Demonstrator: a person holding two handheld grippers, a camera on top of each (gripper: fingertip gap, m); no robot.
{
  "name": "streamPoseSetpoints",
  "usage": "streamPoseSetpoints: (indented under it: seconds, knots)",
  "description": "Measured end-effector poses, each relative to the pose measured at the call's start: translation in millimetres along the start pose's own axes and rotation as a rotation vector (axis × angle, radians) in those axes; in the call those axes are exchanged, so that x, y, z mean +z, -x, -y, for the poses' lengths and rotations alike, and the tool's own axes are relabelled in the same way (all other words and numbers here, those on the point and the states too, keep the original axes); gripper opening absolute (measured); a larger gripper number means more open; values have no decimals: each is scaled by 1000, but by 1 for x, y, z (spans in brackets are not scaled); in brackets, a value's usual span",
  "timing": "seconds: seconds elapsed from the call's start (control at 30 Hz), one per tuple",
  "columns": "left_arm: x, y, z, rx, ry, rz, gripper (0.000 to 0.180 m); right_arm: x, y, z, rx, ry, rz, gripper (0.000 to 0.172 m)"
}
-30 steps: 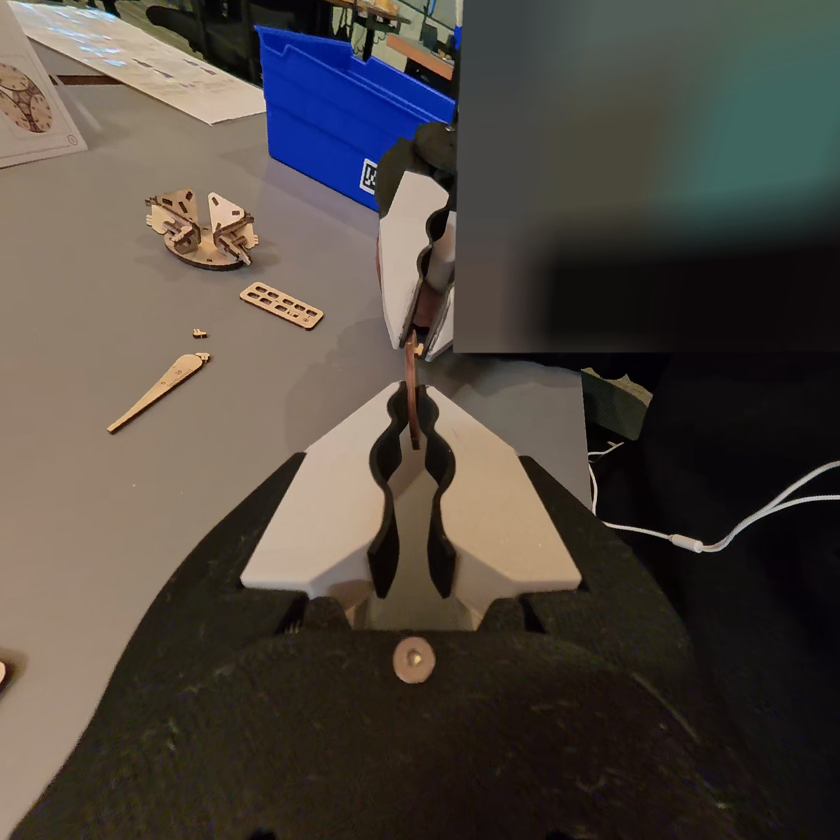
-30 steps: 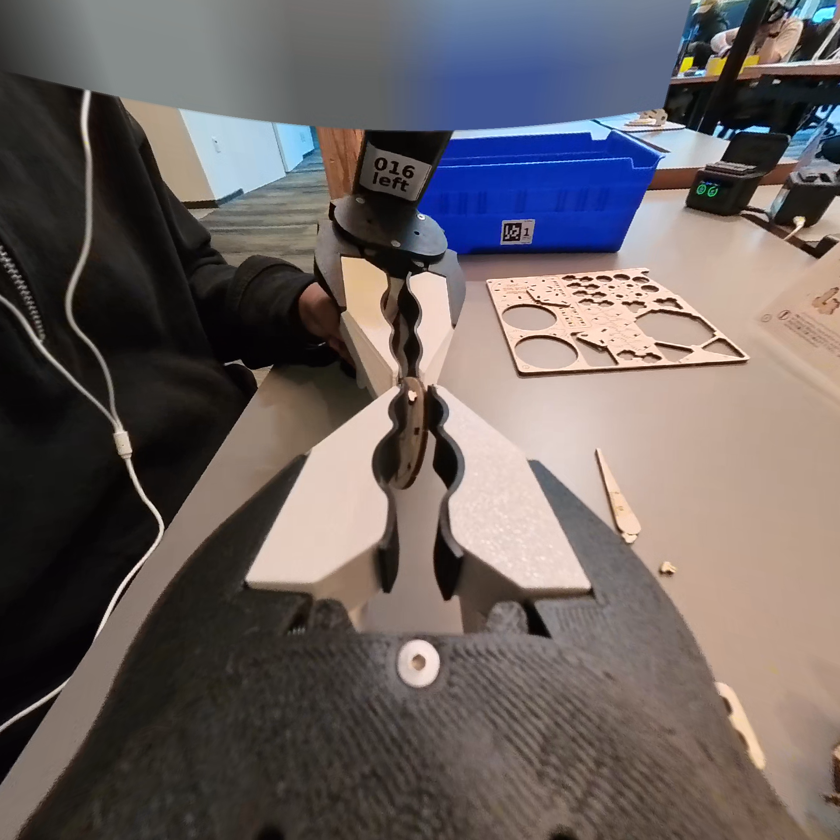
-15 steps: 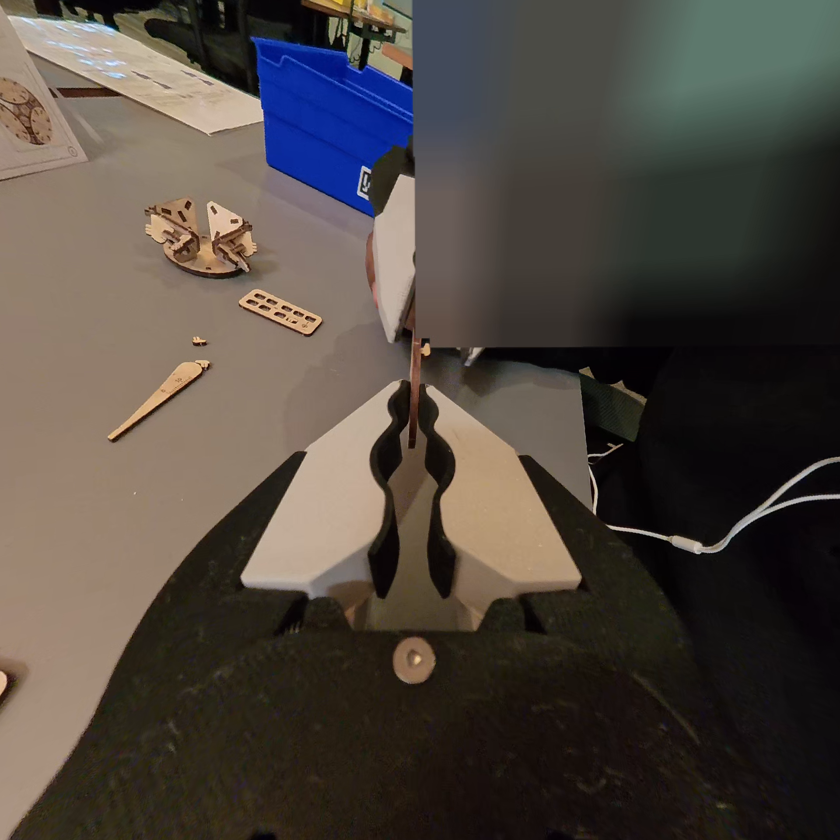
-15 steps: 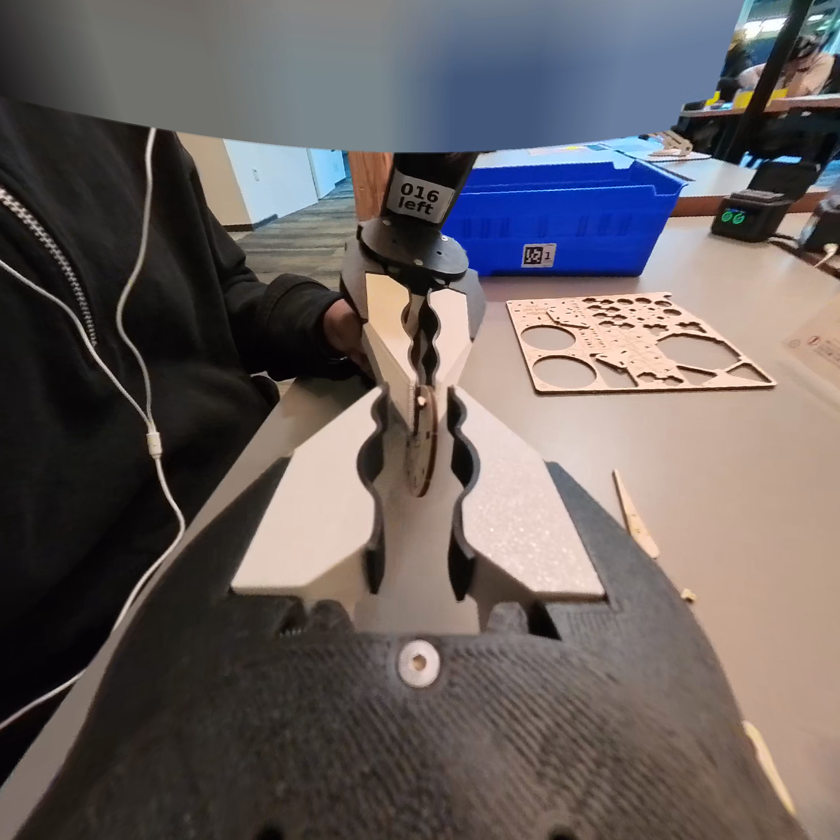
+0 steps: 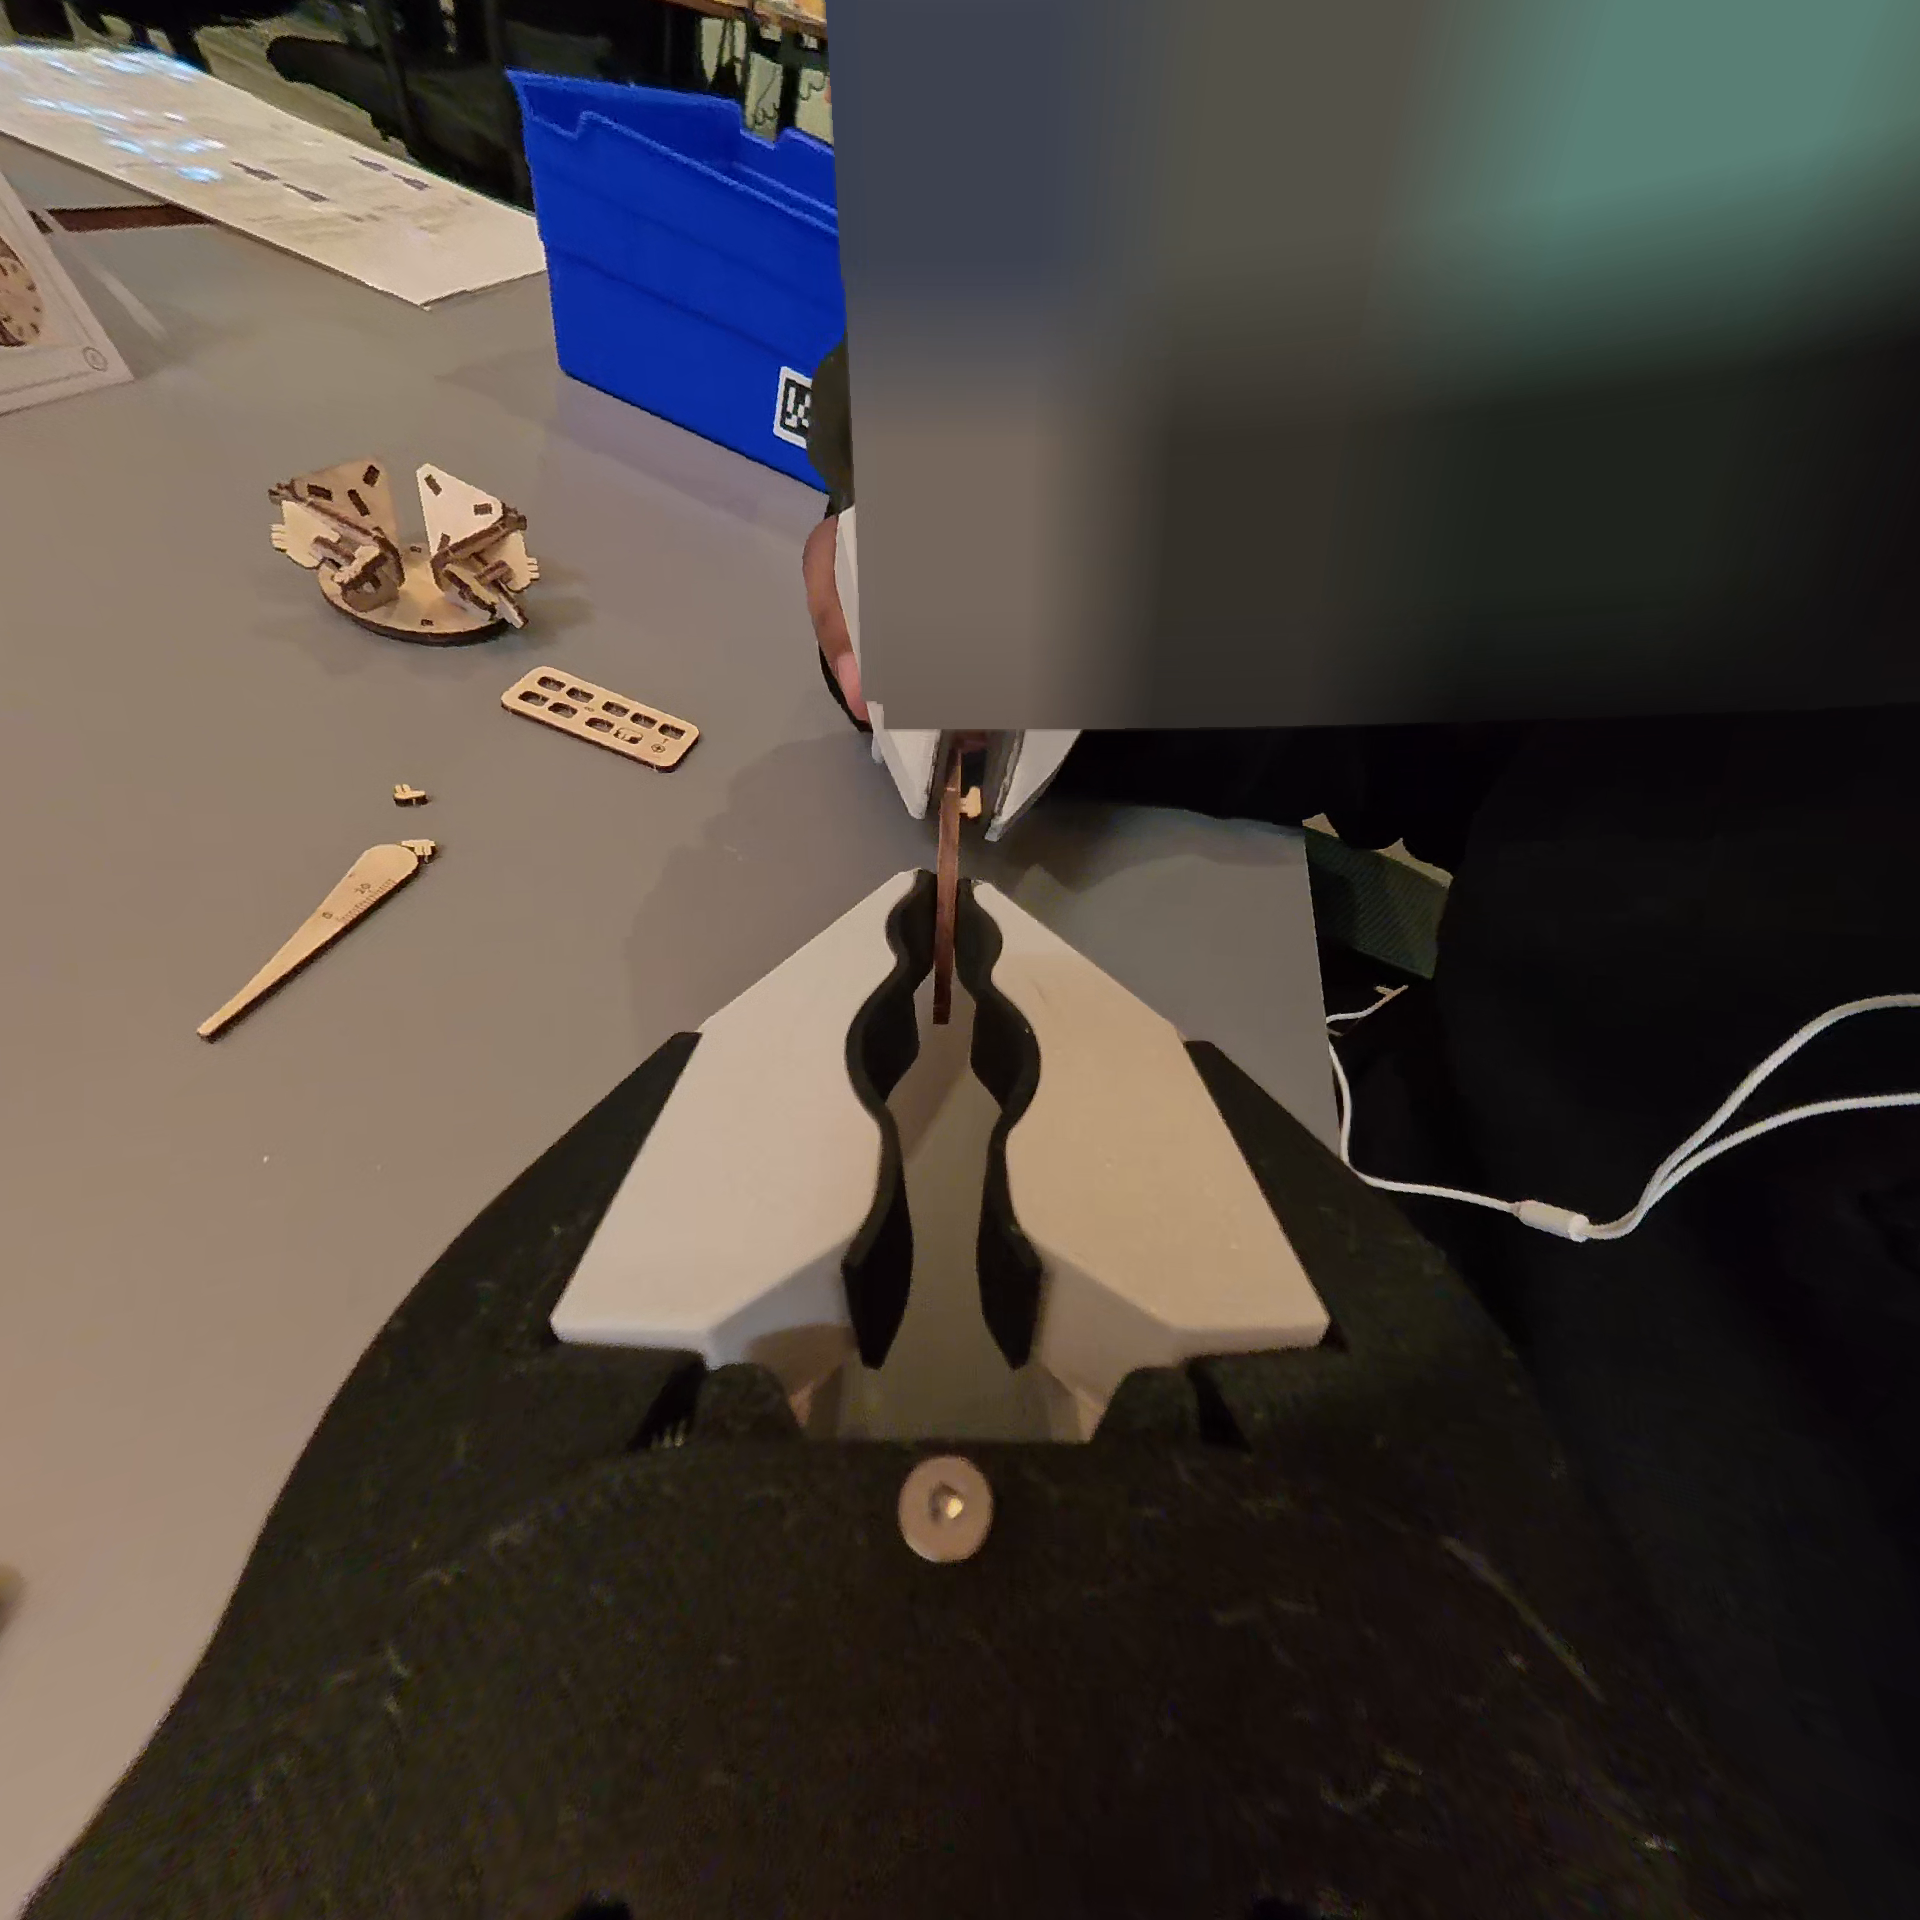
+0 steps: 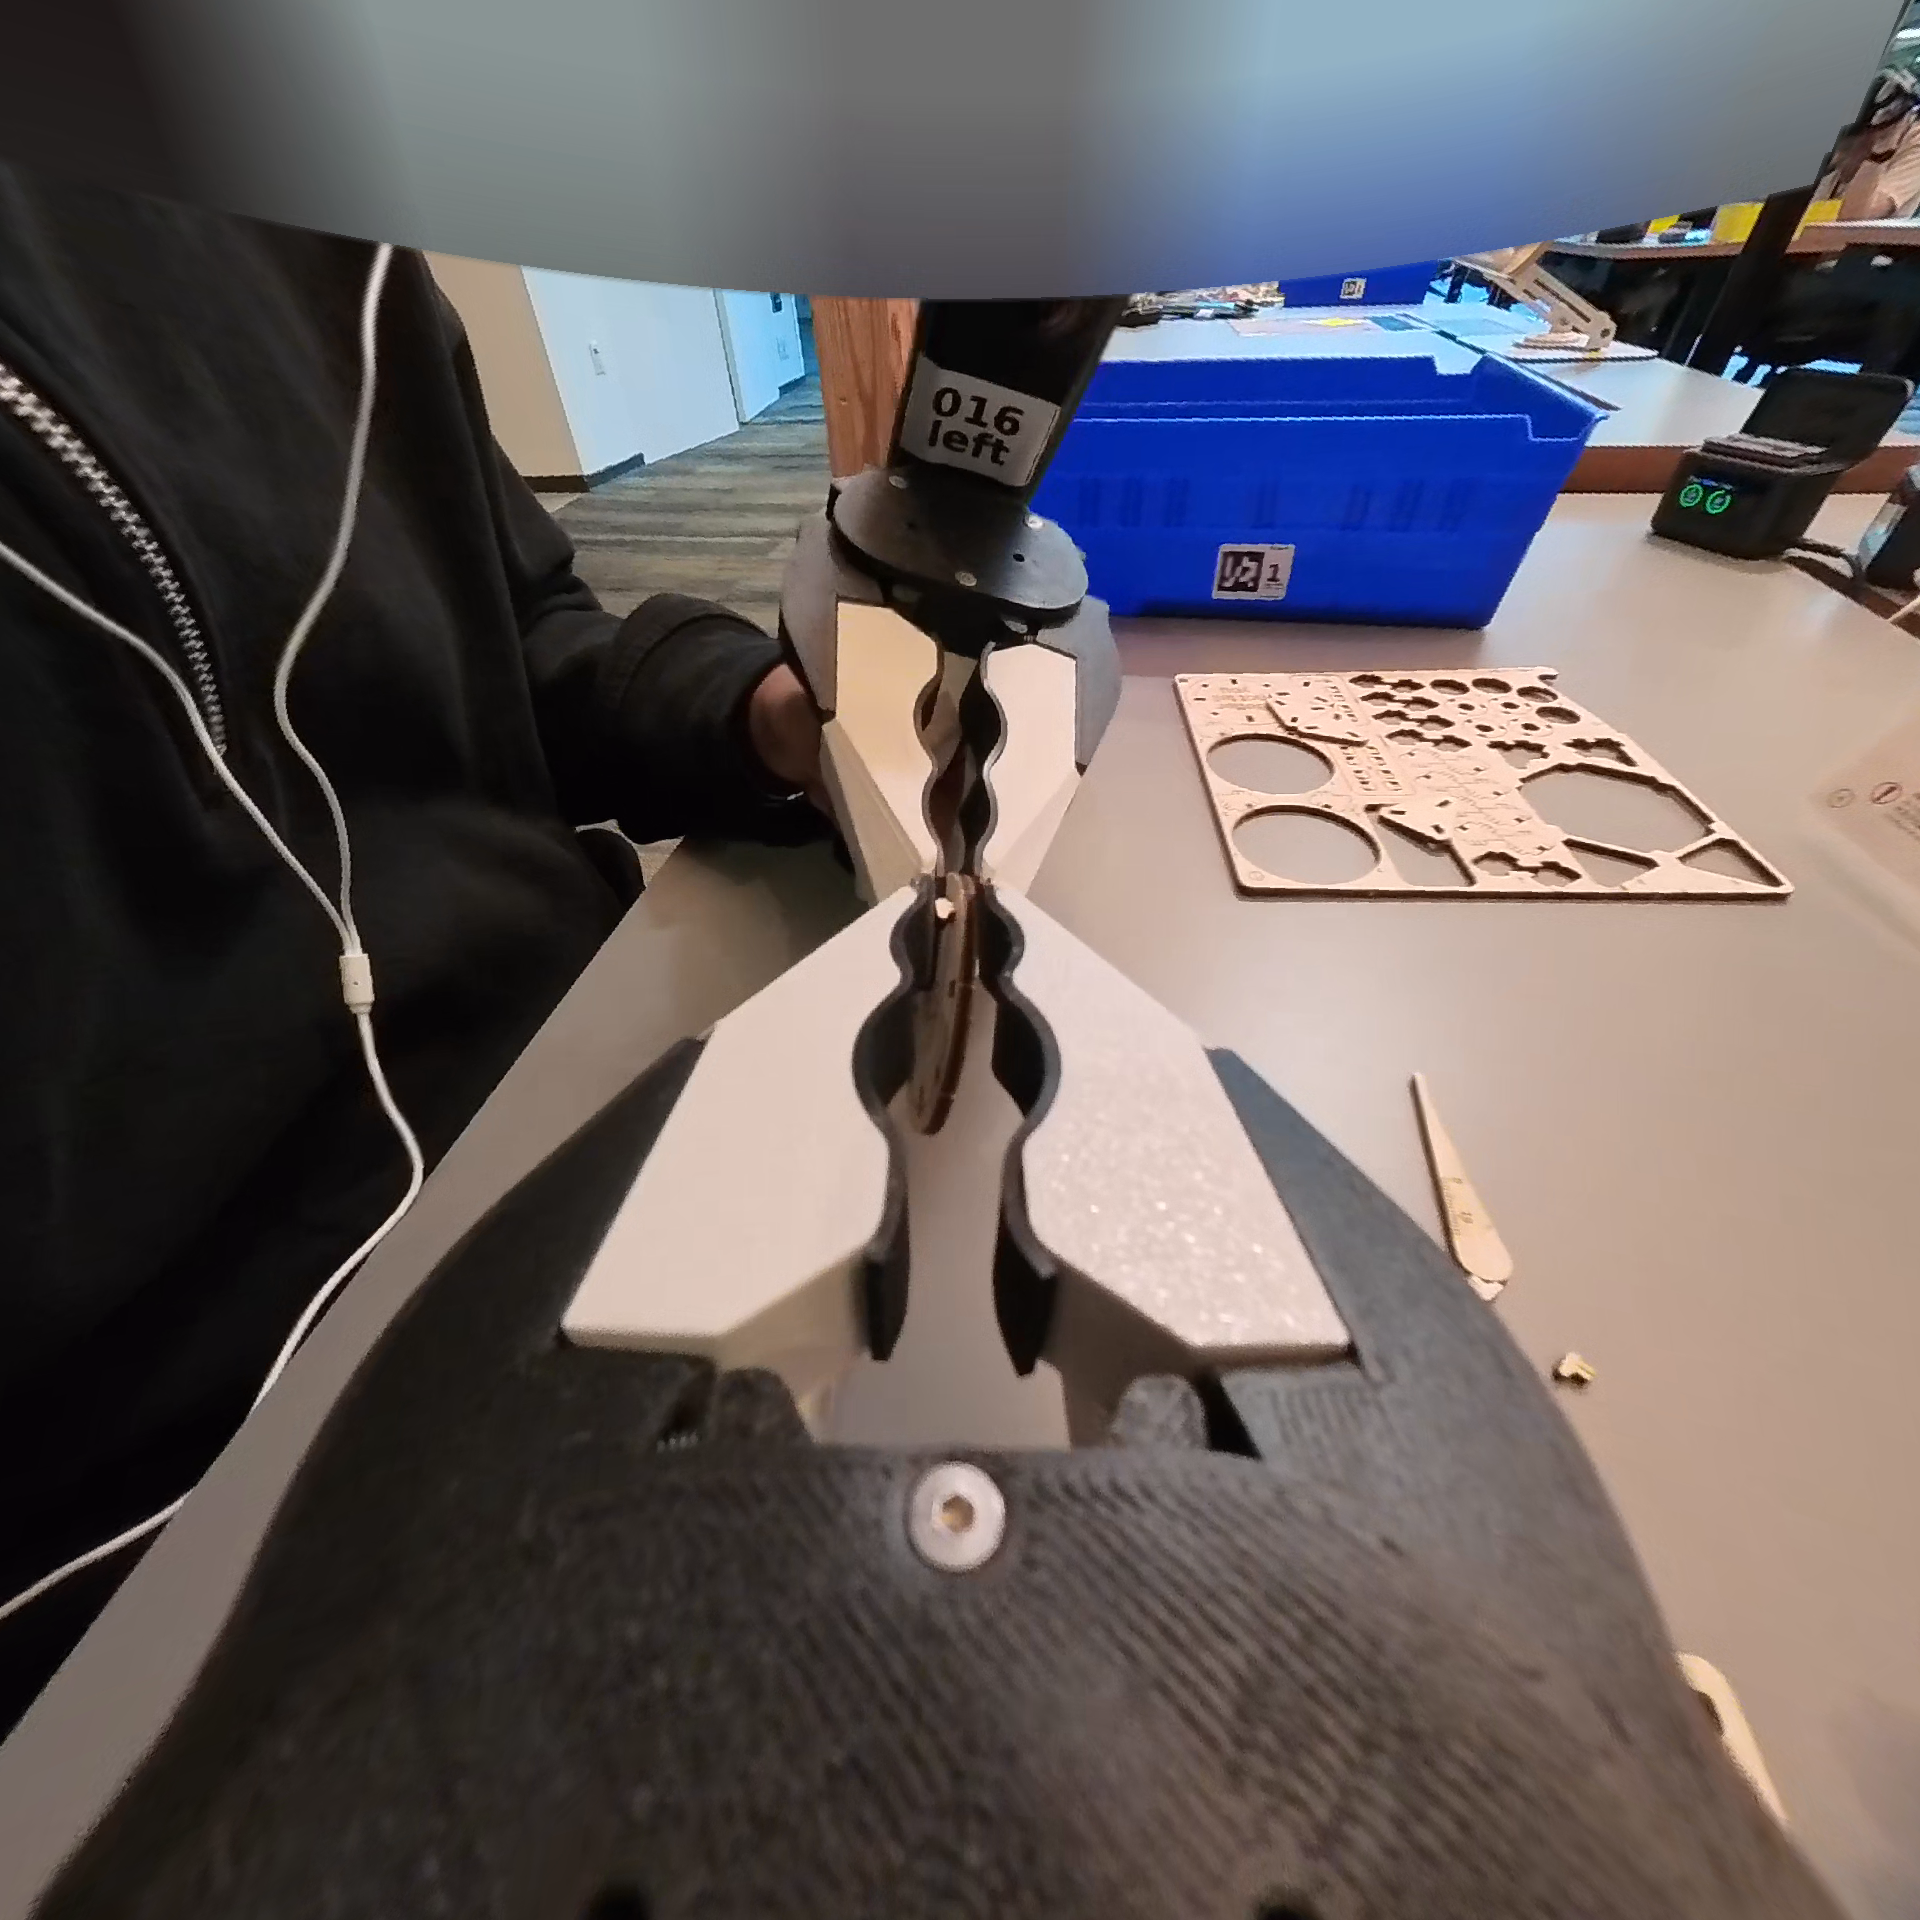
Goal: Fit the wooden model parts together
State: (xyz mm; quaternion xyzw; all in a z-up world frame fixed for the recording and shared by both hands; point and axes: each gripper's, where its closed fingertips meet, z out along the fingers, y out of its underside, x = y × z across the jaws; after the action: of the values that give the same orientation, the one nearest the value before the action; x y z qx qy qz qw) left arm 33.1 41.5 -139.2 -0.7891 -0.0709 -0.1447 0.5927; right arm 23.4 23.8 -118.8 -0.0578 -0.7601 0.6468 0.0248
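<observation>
— Narrowed since half a second back: right gripper (image 6: 954,906), wide of the wooden disc (image 6: 938,1039) then, now pinching one edge of it.
— And on the left?
— Left gripper (image 5: 943,891) clamped tight on the opposite edge; disc held edge-on between both, over the tabletop (image 6: 1455,1039) near its edge.
— Risks?
— Probably cracking or twisting so thin a disc if pulled unevenly; possibly knocking out the small peg (image 5: 971,802) beside the right fingertips; dropping past the edge if loosened.
— Containers?
— Only a blue bin (image 6: 1299,488), farther right on the tabletop; inside hidden, so contents impossible to tell.
</observation>
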Motion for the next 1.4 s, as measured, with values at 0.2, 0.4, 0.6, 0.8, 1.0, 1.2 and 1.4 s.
streamPoseSetpoints:
  seconds: [0.2, 0.4, 0.6, 0.8, 1.0, 1.2, 1.4]
  knots:
    - [0, 0, 0, 41, 1, 29, 0, 0, 1, 0, -4, 18, -3, 5]
    - [0, -1, 0, 74, 7, 44, 0, 1, 3, -1, 32, 36, 10, 4]
    - [-1, -1, 0, 95, 7, 53, 0, 2, 3, 0, 15, 49, -4, 4]
    - [0, -2, -1, 116, 11, 56, 0, 2, 6, -1, 10, 65, 1, 4]
    - [0, -2, -1, 119, 14, 58, 0, 2, 5, -1, 20, 66, 9, 5]
    - [-3, 5, 3, 56, -14, 62, 0, -2, -4, 7, 88, -53, -1, 32]
    - [-3, 3, 4, 56, -25, 50, 0, -4, -4, 6, 87, -57, 6, 25]
